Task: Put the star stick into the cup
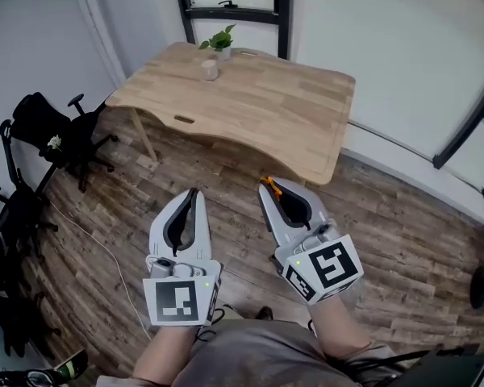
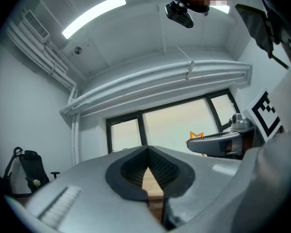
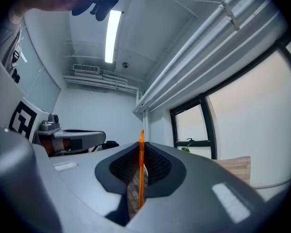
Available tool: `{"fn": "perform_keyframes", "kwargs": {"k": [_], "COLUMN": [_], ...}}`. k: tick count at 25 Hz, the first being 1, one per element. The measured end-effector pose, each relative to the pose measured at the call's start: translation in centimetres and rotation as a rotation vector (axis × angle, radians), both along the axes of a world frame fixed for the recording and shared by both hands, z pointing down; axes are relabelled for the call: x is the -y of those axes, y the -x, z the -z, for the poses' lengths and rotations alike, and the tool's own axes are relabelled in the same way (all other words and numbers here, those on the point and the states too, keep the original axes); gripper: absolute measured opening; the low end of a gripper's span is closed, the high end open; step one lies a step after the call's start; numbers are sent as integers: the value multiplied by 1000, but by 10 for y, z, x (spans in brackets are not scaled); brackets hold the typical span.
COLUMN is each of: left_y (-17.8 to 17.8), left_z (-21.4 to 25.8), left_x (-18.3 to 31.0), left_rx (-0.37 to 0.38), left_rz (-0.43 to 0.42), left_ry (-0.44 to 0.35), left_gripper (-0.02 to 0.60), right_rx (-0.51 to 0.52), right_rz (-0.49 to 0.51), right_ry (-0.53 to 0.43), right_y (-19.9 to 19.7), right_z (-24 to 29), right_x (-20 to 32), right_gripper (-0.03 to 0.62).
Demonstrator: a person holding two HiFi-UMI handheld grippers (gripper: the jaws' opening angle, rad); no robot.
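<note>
The star stick (image 1: 272, 187) is a thin orange stick; its star end pokes out past the tips of my right gripper (image 1: 267, 186), which is shut on it. In the right gripper view the star stick (image 3: 141, 164) stands edge-on between the dark pads of the right gripper (image 3: 140, 147). A small beige cup (image 1: 210, 70) stands on the far left part of the wooden table (image 1: 290, 111), well ahead of both grippers. My left gripper (image 1: 194, 193) is shut with nothing in it, held over the floor beside the right one. The left gripper view shows the left gripper (image 2: 146, 150) and the orange star (image 2: 197, 136).
A potted plant (image 1: 221, 42) stands just behind the cup. Black office chairs (image 1: 56, 135) and other dark gear crowd the left side. A white cable (image 1: 97, 248) runs across the wood floor. A black-framed window (image 1: 234, 10) stands behind the table.
</note>
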State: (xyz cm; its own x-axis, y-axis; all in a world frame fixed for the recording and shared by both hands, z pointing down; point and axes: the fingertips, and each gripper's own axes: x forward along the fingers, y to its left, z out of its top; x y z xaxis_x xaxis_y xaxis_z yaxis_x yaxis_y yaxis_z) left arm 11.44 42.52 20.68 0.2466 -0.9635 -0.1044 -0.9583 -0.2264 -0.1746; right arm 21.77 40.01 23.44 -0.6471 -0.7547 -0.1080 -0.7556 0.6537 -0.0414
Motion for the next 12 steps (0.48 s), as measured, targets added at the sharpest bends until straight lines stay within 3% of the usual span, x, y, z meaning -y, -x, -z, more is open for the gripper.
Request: {"fn": "perform_keyframes", "kwargs": {"k": [6,12], "left_y": [23,49], "left_z": [-13,-33], "left_x": [22,83], "left_rx": [-5,-20], "left_rz": [37,34], "left_ry": [36,73], "left_gripper": [2,2], "right_rx": [49,28], "right_rz": [21,14], "right_ry": [25,59], "right_y": [11,35], "right_z": [-1,-19], "right_x": [24,81], "right_gripper": [44,44]}}
